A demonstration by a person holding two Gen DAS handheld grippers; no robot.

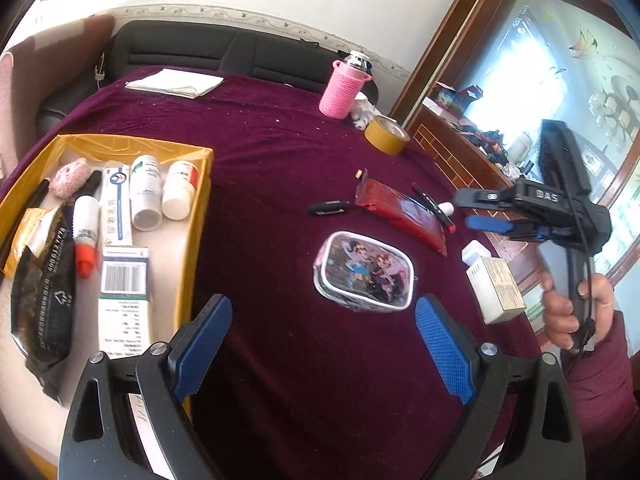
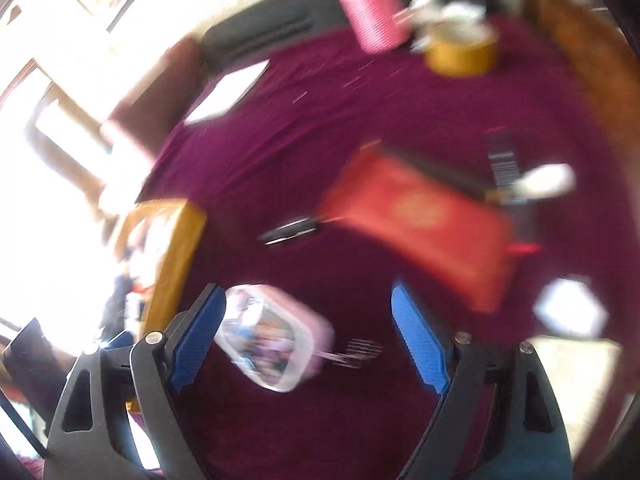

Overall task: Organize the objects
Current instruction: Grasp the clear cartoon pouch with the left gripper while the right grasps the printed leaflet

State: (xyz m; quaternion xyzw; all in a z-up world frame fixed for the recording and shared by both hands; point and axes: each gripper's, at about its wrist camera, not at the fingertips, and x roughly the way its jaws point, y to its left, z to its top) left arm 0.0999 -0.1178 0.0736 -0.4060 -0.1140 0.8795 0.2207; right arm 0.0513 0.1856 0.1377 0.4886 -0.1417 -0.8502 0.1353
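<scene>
Blue pads of left claw point(image 1: 324, 348) stand wide apart, empty, aimed at cartoon pouch point(image 1: 364, 272) just ahead on table point(image 1: 280, 140). Box point(image 1: 196, 208), already holding sorted items, sits left of it. Right claw point(image 2: 308, 344) also gapes empty, pouch beside its left pad, likely next pick.

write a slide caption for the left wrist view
Open left tool above a cartoon pouch beside a yellow box.
</scene>
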